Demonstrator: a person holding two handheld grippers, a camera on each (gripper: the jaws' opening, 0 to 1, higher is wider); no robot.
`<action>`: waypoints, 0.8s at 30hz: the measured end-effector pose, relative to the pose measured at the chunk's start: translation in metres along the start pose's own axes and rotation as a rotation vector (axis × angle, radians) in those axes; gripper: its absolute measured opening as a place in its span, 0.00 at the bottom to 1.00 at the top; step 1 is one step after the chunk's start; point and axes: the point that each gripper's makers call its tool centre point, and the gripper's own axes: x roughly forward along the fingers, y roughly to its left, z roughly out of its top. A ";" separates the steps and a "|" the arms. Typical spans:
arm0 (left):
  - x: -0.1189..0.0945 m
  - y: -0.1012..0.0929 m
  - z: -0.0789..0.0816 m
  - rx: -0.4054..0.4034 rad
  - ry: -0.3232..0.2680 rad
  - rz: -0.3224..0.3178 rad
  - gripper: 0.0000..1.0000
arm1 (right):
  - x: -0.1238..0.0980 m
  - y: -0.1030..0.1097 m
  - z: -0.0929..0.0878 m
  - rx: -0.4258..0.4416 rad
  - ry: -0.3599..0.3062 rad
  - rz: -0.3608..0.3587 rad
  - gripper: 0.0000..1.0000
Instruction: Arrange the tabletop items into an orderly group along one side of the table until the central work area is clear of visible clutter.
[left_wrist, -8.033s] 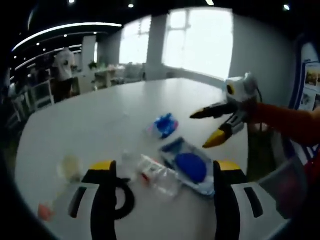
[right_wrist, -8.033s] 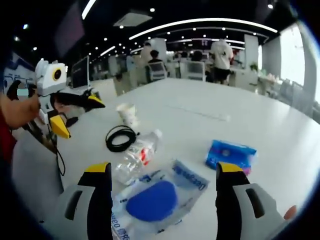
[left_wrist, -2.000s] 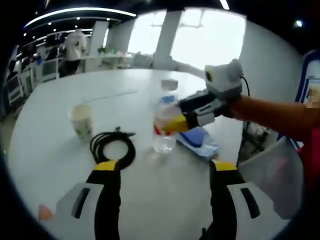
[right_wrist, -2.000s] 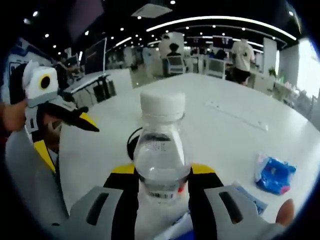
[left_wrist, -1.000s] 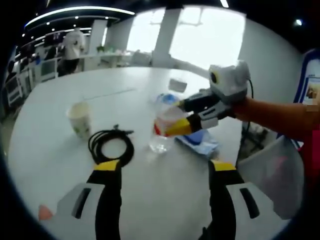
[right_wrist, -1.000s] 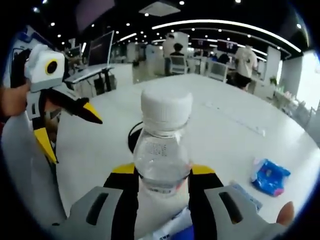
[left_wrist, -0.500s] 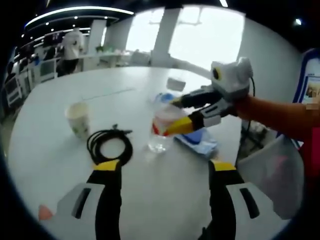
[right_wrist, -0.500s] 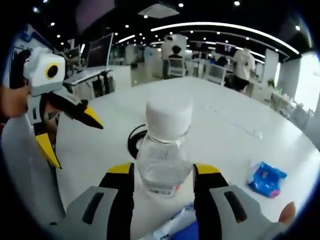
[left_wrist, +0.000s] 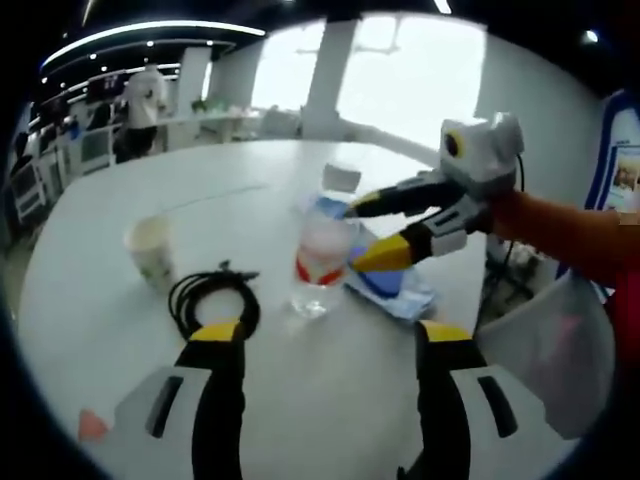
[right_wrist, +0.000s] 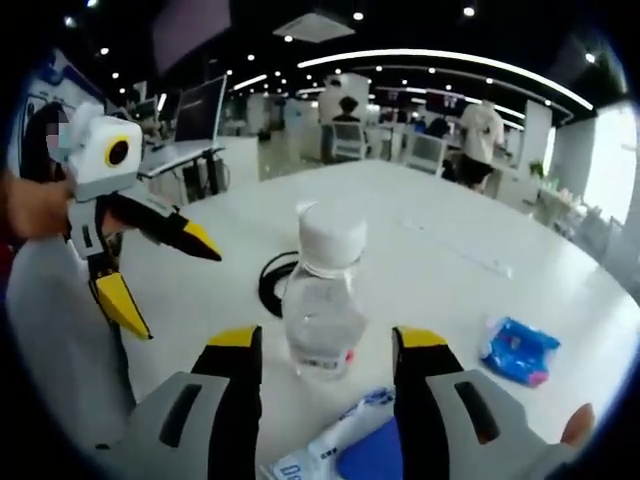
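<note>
A clear water bottle (right_wrist: 322, 305) with a white cap and a red label stands upright on the white bench (right_wrist: 420, 240). In the right gripper view, the bottle stands just in front of the right gripper (right_wrist: 325, 345), in line with the gap between its yellow-tipped jaws. The jaws are spread apart and do not touch the bottle, so this gripper holds nothing.

In the left gripper view, the right gripper (left_wrist: 365, 232) reaches in from the right side, and its jaws are open beside the bottle (left_wrist: 319, 262). An orange sleeve (left_wrist: 560, 232) shows behind it.

The left gripper (left_wrist: 330, 335) has its two jaws wide apart with bare bench between them. It holds nothing. In the right gripper view, the left gripper (right_wrist: 175, 275) hangs over the bench edge at the left, jaws open.

A coiled black cable (left_wrist: 212, 298) lies on the bench near the bottle. A paper cup (left_wrist: 149, 250) stands upright on the far side of the cable from the bottle. A flat clear packet with something blue inside (left_wrist: 392, 285) lies just behind the bottle. A small blue packet (right_wrist: 519, 351) lies well apart from the bottle. A small white box (left_wrist: 341, 178) sits farther back. People stand far away in the room.
</note>
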 end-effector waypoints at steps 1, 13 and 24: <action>0.003 -0.004 0.000 0.015 0.004 -0.002 0.67 | -0.005 -0.001 0.000 0.001 -0.006 -0.005 0.53; 0.031 -0.014 0.028 0.081 -0.015 0.028 0.69 | -0.038 -0.019 -0.001 0.031 -0.051 -0.054 0.53; 0.063 -0.007 0.044 0.108 -0.055 0.086 0.66 | -0.056 -0.032 -0.006 0.047 -0.068 -0.080 0.52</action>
